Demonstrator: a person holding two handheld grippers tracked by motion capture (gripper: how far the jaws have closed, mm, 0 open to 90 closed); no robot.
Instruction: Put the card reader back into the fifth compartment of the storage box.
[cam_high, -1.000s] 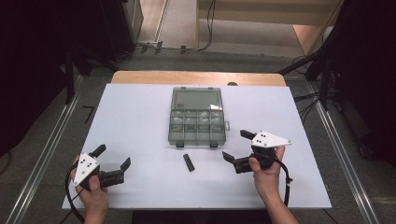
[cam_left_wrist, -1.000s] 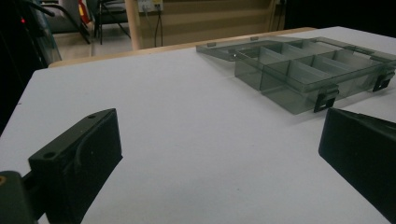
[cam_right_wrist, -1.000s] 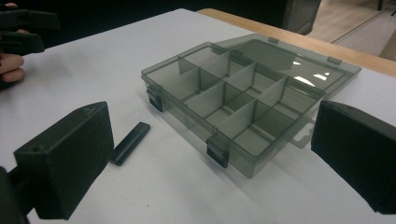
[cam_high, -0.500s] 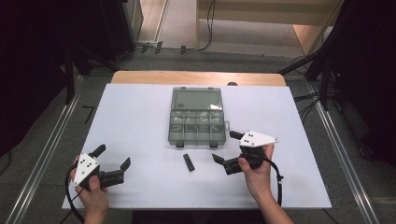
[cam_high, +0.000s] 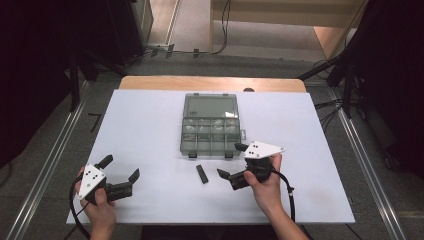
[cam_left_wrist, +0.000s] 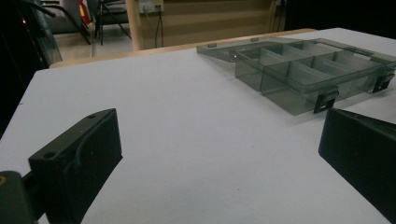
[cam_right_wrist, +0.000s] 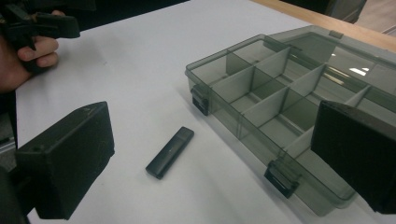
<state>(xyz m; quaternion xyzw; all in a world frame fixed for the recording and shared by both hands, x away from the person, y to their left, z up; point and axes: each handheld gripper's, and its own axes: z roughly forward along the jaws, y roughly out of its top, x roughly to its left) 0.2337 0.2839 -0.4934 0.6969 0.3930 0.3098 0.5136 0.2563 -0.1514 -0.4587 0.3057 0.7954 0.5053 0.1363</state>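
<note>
A white table (cam_high: 150, 125) carries a smoky clear plastic box (cam_high: 210, 131) with its lid laid flat open toward the far edge. The box sits near the middle of the table, a little toward the far edge, and its dividers form small compartments that look empty in the right gripper view. Two dark latches show on its near wall.

A small flat black stick (cam_high: 201, 174) lies on the table just in front of the box's near wall, apart from it, nearer the table's near edge. In the right gripper view the same stick (cam_right_wrist: 170, 152) lies slanted beside the box's front corner.

The right gripper (cam_high: 234, 160) is held in the person's right hand (cam_high: 265, 187) just to the right of the stick, near the box's front right corner. Its jaws stand wide apart with nothing between them.

The left gripper (cam_high: 120, 168) is held in the left hand (cam_high: 100, 210) close to the table's near left corner, well apart from the box. Its jaws are also spread wide and hold nothing; they frame bare table in the left gripper view.
</note>
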